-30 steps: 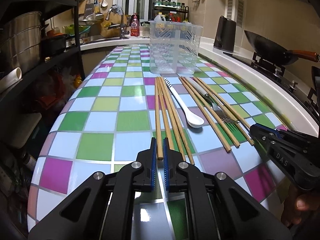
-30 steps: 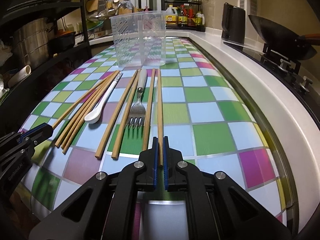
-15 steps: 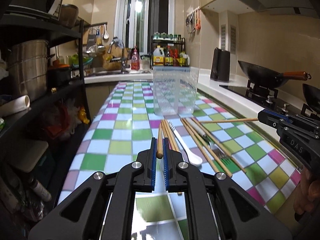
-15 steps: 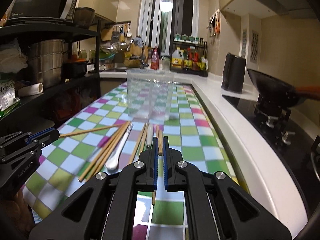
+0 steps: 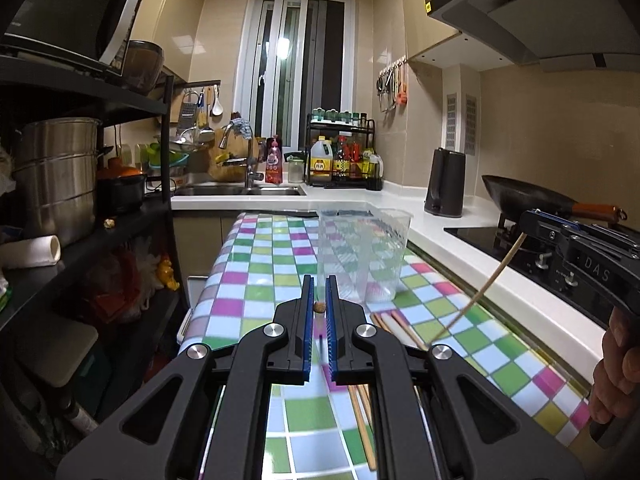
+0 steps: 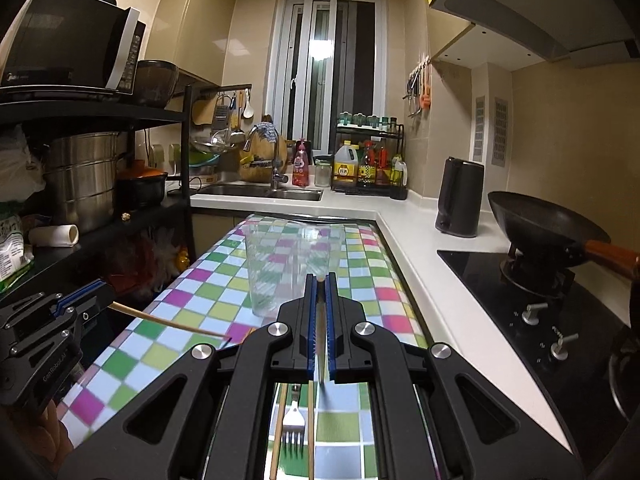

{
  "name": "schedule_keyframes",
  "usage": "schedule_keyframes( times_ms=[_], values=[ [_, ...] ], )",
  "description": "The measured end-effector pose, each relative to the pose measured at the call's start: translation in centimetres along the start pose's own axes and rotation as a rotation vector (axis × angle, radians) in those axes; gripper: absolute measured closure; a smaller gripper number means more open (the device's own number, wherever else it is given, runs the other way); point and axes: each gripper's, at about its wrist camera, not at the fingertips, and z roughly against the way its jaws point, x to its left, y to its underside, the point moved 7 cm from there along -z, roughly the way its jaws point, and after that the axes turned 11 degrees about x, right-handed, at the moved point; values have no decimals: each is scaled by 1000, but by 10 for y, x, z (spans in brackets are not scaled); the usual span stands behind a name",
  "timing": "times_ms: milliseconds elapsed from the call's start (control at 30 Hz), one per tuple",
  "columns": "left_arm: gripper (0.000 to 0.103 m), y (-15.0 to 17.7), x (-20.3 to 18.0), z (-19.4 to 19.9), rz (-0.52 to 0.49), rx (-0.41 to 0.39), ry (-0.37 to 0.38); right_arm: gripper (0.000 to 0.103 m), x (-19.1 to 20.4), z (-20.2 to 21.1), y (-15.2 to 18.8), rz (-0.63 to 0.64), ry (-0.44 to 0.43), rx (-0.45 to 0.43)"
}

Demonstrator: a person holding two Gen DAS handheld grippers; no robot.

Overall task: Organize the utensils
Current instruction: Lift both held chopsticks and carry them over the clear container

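Note:
My left gripper [image 5: 319, 285] is shut on a wooden chopstick [image 5: 319, 307], seen end-on between the blue pads. My right gripper [image 6: 319, 280] is shut on another chopstick [image 6: 320, 320], which hangs slanting from it in the left wrist view [image 5: 480, 292]. Both grippers are held well above the checkered table [image 5: 260, 264]. The clear plastic utensil holder [image 5: 364, 252] stands upright on the table ahead of them, also clear in the right wrist view [image 6: 288, 268]. Below lie a fork [image 6: 293, 424] and more chopsticks [image 5: 362, 420].
A black shelf rack [image 5: 132, 216] with steel pots borders the table's left side. A white counter [image 6: 420, 240] runs along the right with a kettle [image 6: 458, 198], a hob and a wok [image 6: 536, 220]. The sink [image 5: 240, 190] is at the far end.
Both grippers have risen from the table, each lifting one chopstick off it. The views have tilted up from the tabletop toward the window and the holder.

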Motion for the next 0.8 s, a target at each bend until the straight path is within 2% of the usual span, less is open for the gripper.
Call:
schedule_keyframes(
  times_ms=[200,433,633,800],
  values=[
    [97,-30,3,-9,4,6,16,99,-5,-1,-32,-18,10,-19],
    [97,-77,8,-30,-1,102,44,99,-18,-20,-71,-70,-7,63],
    [97,-127,13,-57,6,201,65,99,-29,-36,-113,-97,-21,97],
    [97,-170,9,-67,-13,215,72,99,-40,-39,-162,-143,-29,65]
  ],
)
